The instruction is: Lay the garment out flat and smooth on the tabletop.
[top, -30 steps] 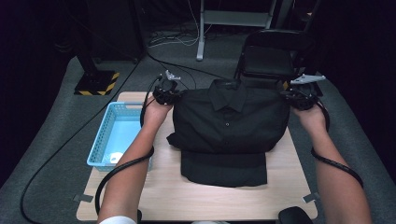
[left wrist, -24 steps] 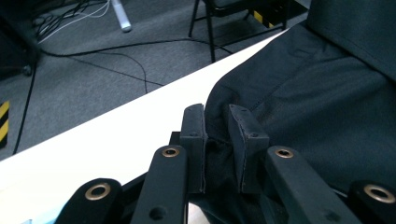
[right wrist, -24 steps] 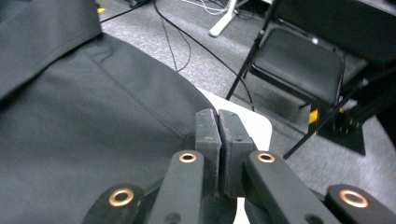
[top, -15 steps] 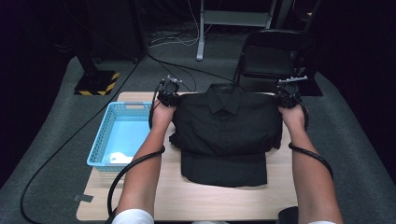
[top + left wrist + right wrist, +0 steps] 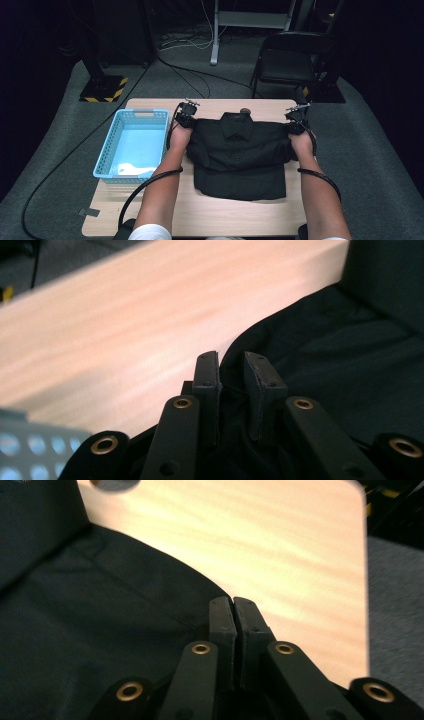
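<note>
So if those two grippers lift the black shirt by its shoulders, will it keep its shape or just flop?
Probably flop: the black shirt is soft cloth, already creased and folded on the table. It looks light for its size. Held only at its edges by the left gripper and right gripper, the middle would likely sag.

In the left gripper view, the perforated light-blue plastic basket (image 5: 30,445) is a blurred corner cut off by the bottom-left edge, and the black button-up shirt (image 5: 340,355) runs out past the right edge. In the high view, the pale object (image 5: 131,169) lying in the basket is too small to identify. In the right gripper view, the shirt's fabric between the closed jaws is hidden, and a dark round spot (image 5: 114,484) on the wooden bench (image 5: 280,535) is cut off by the top edge.
</note>
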Available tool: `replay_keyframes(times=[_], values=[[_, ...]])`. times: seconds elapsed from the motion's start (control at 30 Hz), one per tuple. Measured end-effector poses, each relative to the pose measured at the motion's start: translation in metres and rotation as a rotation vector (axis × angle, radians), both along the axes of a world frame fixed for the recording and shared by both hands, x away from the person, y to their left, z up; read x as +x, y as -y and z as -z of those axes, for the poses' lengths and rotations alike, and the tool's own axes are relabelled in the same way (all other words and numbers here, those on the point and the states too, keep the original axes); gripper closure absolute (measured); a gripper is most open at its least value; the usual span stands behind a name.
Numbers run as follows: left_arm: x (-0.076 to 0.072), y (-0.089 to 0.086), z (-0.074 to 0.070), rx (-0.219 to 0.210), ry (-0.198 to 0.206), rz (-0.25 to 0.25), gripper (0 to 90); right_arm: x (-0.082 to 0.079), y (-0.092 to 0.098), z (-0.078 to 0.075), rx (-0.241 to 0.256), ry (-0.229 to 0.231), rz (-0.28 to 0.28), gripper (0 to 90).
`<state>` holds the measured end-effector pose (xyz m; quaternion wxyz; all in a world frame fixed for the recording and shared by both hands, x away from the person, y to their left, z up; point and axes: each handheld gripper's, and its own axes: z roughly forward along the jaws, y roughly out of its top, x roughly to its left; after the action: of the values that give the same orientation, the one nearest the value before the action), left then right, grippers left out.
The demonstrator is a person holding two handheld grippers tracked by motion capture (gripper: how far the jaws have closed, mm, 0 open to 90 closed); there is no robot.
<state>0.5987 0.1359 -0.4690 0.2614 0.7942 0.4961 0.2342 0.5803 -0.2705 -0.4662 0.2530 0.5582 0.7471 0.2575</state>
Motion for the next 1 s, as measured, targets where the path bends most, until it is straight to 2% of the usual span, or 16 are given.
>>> replay_keyframes(times=[0.1,0.23,0.37,0.6,0.73,0.83,1.0], values=[[-0.003,-0.002,0.010,-0.004,-0.022,-0.005,76.6,-0.003,0.004,0.008,0.016,-0.019,-0.006,87.5],[-0.009,0.001,0.021,0.029,-0.025,0.022,76.6,-0.007,0.002,0.014,-0.030,-0.027,-0.029,87.5],[-0.016,-0.001,0.027,0.000,-0.030,0.033,76.5,-0.012,0.004,0.017,-0.042,-0.029,-0.049,87.5],[-0.039,-0.005,0.036,-0.054,-0.020,0.070,76.5,-0.033,0.014,0.027,-0.026,-0.013,-0.094,87.5],[-0.056,-0.004,0.038,-0.039,-0.024,0.094,76.6,-0.053,0.017,0.034,-0.033,-0.004,-0.140,87.5],[-0.071,-0.002,0.039,-0.013,-0.020,0.128,76.7,-0.069,0.019,0.039,-0.062,0.003,-0.184,87.5],[-0.098,0.001,0.039,0.029,-0.027,0.187,76.7,-0.095,0.025,0.039,-0.053,-0.007,-0.232,87.5]])
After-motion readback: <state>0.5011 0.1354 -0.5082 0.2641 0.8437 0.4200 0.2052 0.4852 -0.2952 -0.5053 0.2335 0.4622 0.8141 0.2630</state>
